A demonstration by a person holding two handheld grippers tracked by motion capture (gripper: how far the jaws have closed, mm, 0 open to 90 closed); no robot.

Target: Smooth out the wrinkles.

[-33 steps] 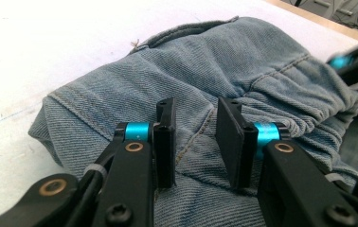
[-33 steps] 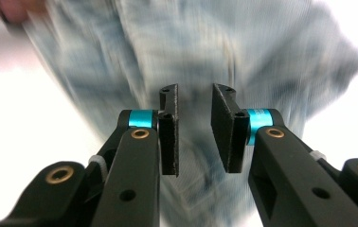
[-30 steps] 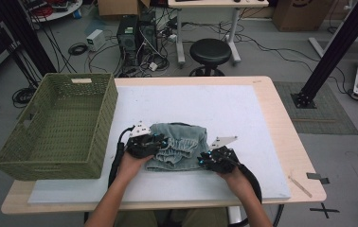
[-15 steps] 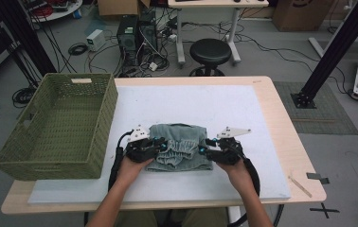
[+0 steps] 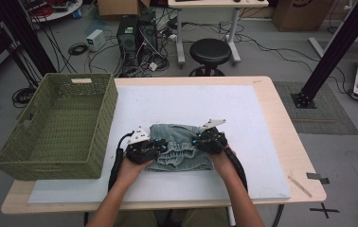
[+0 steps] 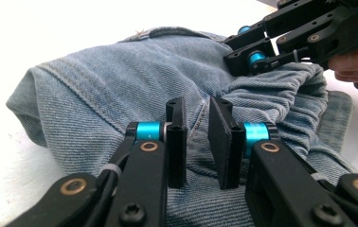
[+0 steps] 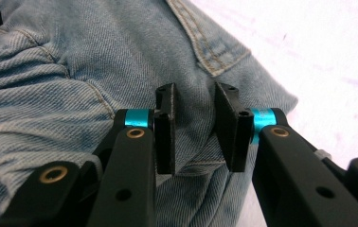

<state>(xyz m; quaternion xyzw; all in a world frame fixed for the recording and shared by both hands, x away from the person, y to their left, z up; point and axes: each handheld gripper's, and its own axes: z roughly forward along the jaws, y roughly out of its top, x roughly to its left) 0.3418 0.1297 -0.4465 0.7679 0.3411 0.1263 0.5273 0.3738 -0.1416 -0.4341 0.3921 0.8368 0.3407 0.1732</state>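
High view: folded denim garment [image 5: 181,152] on white mat [image 5: 243,118], near front edge. Left gripper [image 5: 158,148] and right gripper [image 5: 197,141] at its two sides, jaws parted, gripping nothing. Probably gripping step; next, closing on cloth, perhaps lifting toward green basket [image 5: 58,125].

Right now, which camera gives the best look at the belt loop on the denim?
The right gripper view: the belt loop lies flat and sharply stitched beyond the open right gripper. The high view shows the folded denim whole but small; the left gripper view shows its gathered waistband.
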